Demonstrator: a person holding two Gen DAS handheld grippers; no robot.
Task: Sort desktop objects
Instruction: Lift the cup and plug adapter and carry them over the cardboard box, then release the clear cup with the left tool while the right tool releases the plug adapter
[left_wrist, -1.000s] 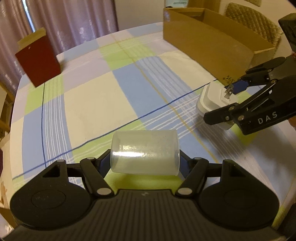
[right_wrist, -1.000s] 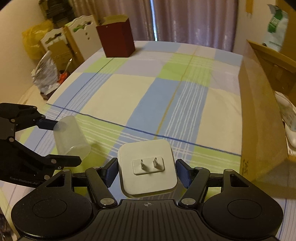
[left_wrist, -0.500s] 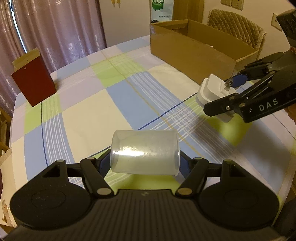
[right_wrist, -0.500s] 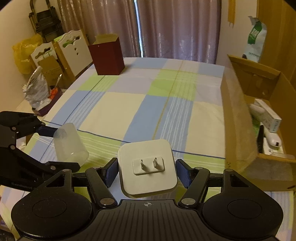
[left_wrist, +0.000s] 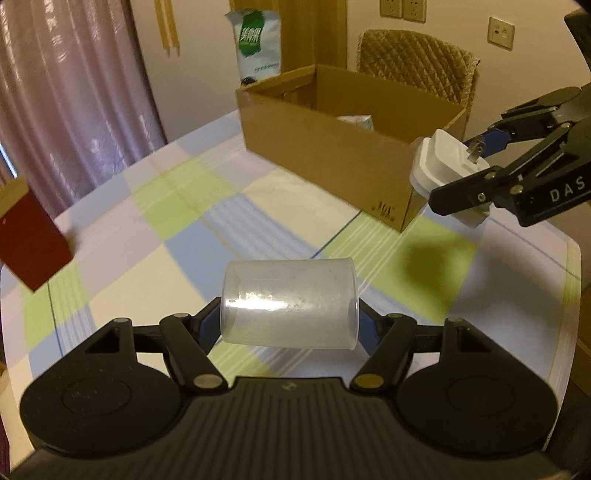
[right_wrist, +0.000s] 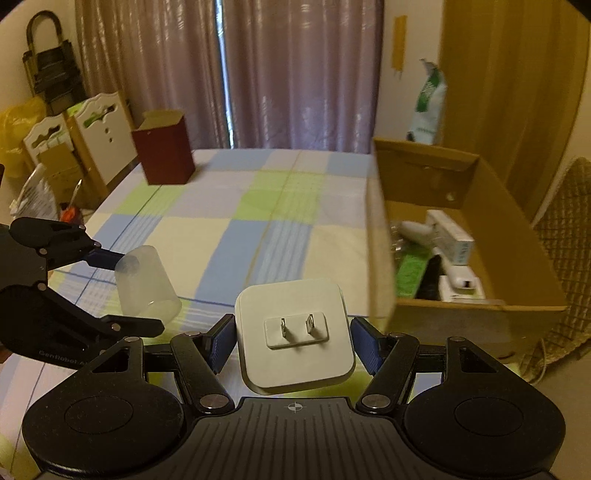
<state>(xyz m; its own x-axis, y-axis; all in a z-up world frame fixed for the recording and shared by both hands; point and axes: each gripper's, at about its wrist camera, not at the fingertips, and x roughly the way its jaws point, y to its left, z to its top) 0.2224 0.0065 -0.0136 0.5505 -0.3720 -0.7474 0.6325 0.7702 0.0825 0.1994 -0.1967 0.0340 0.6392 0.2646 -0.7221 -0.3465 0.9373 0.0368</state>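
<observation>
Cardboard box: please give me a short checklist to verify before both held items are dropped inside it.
1. Left gripper holds the clear cup: ok.
2. Right gripper holds the white plug adapter: ok.
3. Cardboard box open on top: ok.
4. Free space inside the box: cannot tell; several items already lie there.
5. Adapter over the opening: not ok; it is beside the near corner.
6. Grippers apart: ok.

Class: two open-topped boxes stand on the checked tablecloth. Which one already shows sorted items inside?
The long brown cardboard box on the right: white packets and small items lie in it. The dark red box at the far left corner is taller and narrower, and its inside is hidden.
</observation>
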